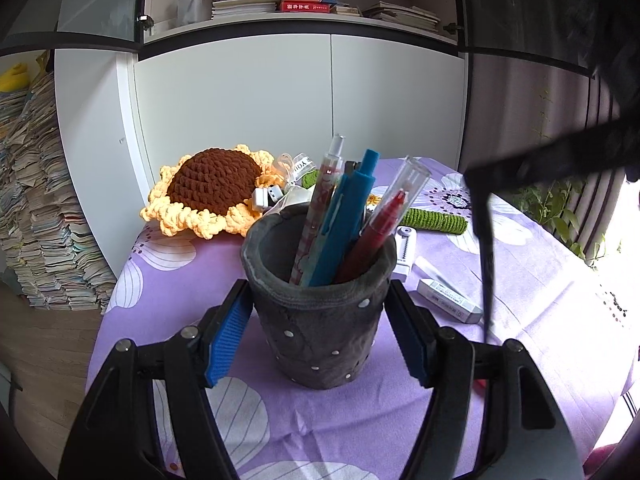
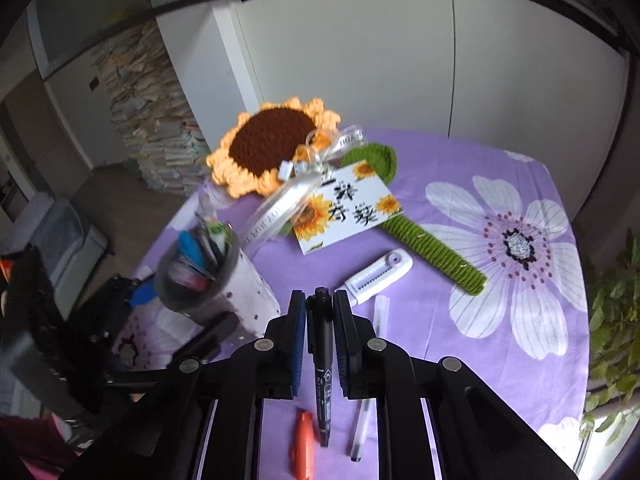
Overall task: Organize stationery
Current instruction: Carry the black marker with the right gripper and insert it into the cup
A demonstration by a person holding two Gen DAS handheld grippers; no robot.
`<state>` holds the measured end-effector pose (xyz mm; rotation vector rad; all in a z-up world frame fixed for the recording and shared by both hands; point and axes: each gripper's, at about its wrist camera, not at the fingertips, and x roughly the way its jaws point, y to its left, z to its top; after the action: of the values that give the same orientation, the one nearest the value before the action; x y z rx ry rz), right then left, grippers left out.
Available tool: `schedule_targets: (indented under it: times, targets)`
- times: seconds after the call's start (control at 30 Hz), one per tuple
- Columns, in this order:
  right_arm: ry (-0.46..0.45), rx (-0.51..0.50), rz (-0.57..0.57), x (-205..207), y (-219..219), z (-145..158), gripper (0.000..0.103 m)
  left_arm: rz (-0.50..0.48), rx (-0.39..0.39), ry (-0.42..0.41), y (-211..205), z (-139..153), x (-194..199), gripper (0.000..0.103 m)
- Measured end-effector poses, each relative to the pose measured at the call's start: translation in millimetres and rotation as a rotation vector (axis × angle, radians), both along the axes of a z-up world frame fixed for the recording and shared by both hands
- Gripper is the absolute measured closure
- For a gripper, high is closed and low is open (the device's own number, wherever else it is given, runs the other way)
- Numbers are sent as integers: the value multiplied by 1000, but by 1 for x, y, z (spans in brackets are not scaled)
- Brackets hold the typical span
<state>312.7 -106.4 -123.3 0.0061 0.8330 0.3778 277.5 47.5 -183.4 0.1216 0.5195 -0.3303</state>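
Note:
A dark grey felt pen cup (image 1: 320, 312) with metal studs stands on the purple flowered cloth, holding several pens: blue (image 1: 340, 224), red (image 1: 376, 236) and a patterned one. My left gripper (image 1: 320, 328) is shut on the cup, blue pads against both sides. It also shows, blurred, in the right wrist view (image 2: 196, 276). My right gripper (image 2: 320, 308) is shut on a black marker (image 2: 322, 364), held above the table. The marker shows as a thin dark rod in the left wrist view (image 1: 486, 256).
On the cloth lie a white correction tape (image 2: 378, 276), a clear pen (image 2: 368, 376), an orange-red pen (image 2: 302, 444), a white eraser (image 1: 448, 300), and a crocheted sunflower (image 2: 272, 144) with a card (image 2: 348, 208). White cabinets stand behind; paper stacks at left.

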Motion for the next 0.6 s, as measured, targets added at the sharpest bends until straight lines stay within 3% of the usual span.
schedule_targets:
  times: [0.3,0.6]
  targets:
    - [-282,112,-5,-41,12,89,92,1,2,0,0,0,-1,36]
    - [-370,130,77,-49,37,119,92,0,1,4,0,0,0,35]
